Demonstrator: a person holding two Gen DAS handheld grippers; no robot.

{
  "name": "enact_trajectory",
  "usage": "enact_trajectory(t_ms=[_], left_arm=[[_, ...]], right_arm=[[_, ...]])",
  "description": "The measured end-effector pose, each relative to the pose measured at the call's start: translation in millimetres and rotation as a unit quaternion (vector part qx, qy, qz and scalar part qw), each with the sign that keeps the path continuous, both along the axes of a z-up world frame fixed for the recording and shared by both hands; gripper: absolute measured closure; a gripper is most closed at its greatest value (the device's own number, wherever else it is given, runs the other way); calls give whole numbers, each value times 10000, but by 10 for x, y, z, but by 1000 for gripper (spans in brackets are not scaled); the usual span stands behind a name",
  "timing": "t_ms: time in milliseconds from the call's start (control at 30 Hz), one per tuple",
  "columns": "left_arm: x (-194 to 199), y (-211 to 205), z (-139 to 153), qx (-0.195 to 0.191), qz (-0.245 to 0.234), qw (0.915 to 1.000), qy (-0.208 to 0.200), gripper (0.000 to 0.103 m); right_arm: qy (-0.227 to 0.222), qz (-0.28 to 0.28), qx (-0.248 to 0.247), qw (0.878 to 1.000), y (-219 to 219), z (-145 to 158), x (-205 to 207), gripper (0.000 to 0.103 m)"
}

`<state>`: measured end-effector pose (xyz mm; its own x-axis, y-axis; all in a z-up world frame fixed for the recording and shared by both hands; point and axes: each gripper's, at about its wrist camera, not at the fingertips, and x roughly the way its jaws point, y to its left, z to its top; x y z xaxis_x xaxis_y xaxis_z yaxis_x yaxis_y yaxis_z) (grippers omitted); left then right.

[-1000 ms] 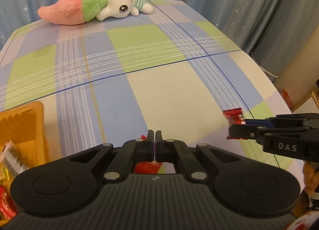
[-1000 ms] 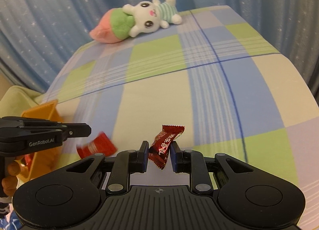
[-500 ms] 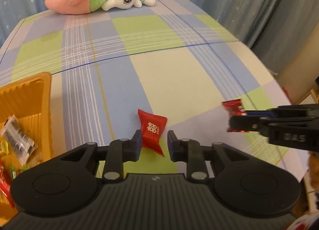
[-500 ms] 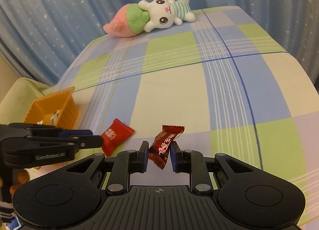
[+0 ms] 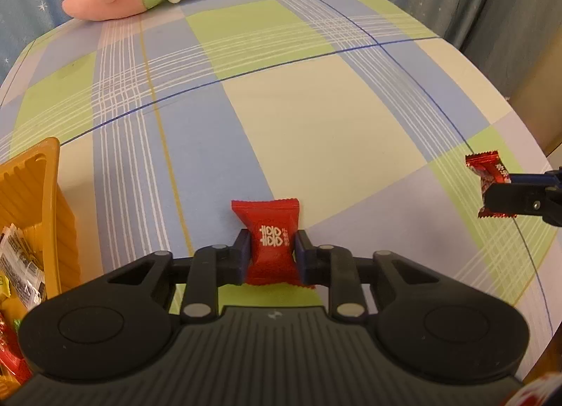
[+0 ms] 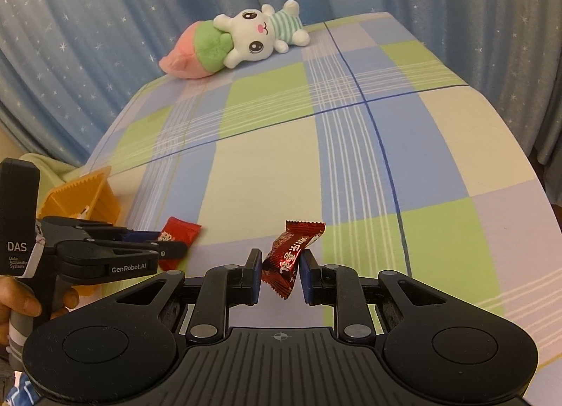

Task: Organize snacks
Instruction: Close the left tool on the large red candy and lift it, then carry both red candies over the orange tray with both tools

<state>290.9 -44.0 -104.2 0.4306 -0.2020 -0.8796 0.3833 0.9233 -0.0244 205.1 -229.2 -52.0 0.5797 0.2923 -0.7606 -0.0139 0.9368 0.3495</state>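
A bright red candy (image 5: 272,230) lies on the checked tablecloth (image 5: 316,117). My left gripper (image 5: 272,240) has it between its jaws, which are closing, and the pads press on its narrow middle. The right wrist view shows the same candy (image 6: 181,230) at the left gripper's (image 6: 168,247) tips. My right gripper (image 6: 281,258) is shut on a dark red foil candy (image 6: 291,255), held tilted above the cloth. This candy (image 5: 488,170) and the right gripper (image 5: 491,195) also show at the right edge of the left wrist view.
An orange basket (image 5: 45,195) with several wrapped snacks stands at the table's left edge, and again in the right wrist view as the basket (image 6: 84,191). A plush rabbit (image 6: 239,44) lies at the far edge before blue curtains. A hand (image 6: 17,304) holds the left gripper's handle.
My left gripper opened, sank over the bright red candy and closed on its middle. My right gripper drifted sideways, away from the left one, still holding the dark red candy.
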Motion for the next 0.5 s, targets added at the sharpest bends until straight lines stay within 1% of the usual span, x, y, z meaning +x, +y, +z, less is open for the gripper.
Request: enact_trajectory(t_ms=[200,500], left_arm=[[-92,92,152,-212,124,9996,-134,83],[-391,393,601,-656,389,9958,-498,83]], right_arm=[[-68,122,21,9999,73,33,1,80],[-213,471,102,9986,420,125,32,80]])
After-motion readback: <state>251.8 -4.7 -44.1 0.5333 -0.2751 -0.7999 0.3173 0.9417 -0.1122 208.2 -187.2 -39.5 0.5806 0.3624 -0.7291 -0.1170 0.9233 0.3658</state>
